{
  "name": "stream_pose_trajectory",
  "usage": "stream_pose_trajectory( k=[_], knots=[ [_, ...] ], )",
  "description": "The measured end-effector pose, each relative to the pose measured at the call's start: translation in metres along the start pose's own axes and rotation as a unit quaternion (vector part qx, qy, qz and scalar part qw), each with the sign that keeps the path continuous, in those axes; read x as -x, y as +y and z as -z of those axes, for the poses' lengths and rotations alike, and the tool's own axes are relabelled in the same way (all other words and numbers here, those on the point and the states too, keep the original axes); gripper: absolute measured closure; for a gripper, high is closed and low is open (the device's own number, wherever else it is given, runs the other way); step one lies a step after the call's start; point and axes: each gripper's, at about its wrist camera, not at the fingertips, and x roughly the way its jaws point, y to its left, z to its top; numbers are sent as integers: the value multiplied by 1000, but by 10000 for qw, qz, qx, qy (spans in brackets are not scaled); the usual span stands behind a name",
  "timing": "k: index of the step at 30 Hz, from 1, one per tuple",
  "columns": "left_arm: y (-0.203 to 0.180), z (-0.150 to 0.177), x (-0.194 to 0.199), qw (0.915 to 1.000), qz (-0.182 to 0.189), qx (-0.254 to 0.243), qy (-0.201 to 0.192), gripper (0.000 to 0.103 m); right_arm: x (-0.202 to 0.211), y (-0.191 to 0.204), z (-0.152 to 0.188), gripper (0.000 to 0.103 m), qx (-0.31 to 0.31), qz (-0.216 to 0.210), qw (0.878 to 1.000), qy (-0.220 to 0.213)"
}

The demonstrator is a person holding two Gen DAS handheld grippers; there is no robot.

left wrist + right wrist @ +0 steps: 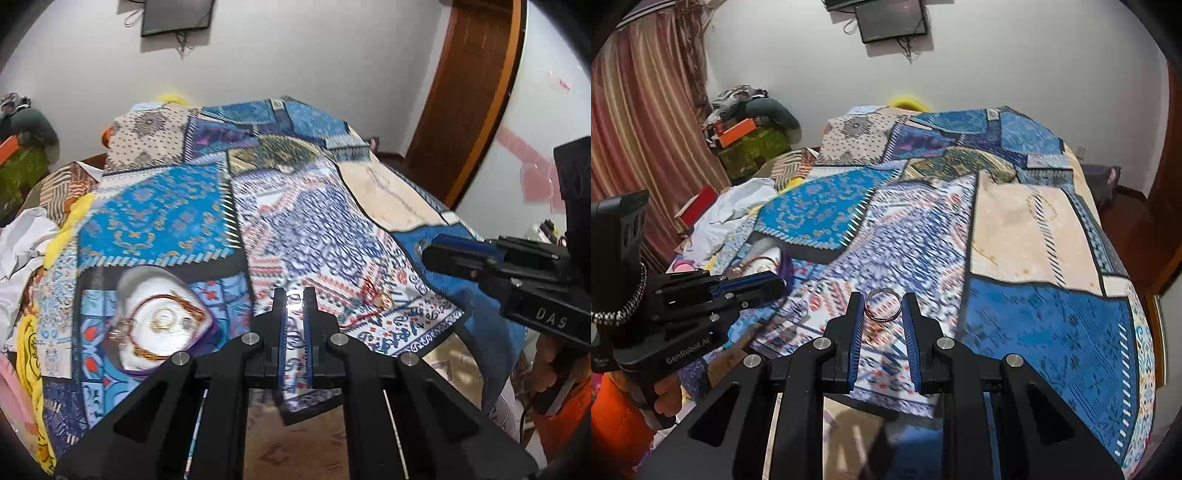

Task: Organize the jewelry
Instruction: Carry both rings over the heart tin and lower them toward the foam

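My right gripper [882, 306] held a silver ring [882, 304] edge-on between its pads, over the patterned bedspread [1034, 321]. My left gripper [293, 297] was nearly closed, apparently on something thin (unclear). The heart-shaped jewelry box [162, 319] lay left of it. Risk: the ring could roll free if the grip eased.

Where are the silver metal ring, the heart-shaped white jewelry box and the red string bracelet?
Silver metal ring [882, 305]: right wrist view, on its front band.
Heart-shaped white jewelry box [142, 291]: left wrist view, on its white lining.
Red string bracelet [369, 297]: left wrist view, on its string.
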Motion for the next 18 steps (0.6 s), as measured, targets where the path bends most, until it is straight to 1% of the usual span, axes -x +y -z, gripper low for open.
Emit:
stream_pose_trajectory(
  k=[4, 7, 18],
  knots=[
    [11, -3, 15, 9997, -105, 86, -179, 96, -2, 16, -10, 84, 127, -116, 9998, -78],
    [20, -4, 27, 9992, -253, 109, -306, 96, -6, 30, -16, 84, 233, -216, 9994, -120],
    [59, -2, 56, 9962, -490, 368, -614, 97, -27, 79, -37, 84, 509, -643, 9964, -203]
  ],
)
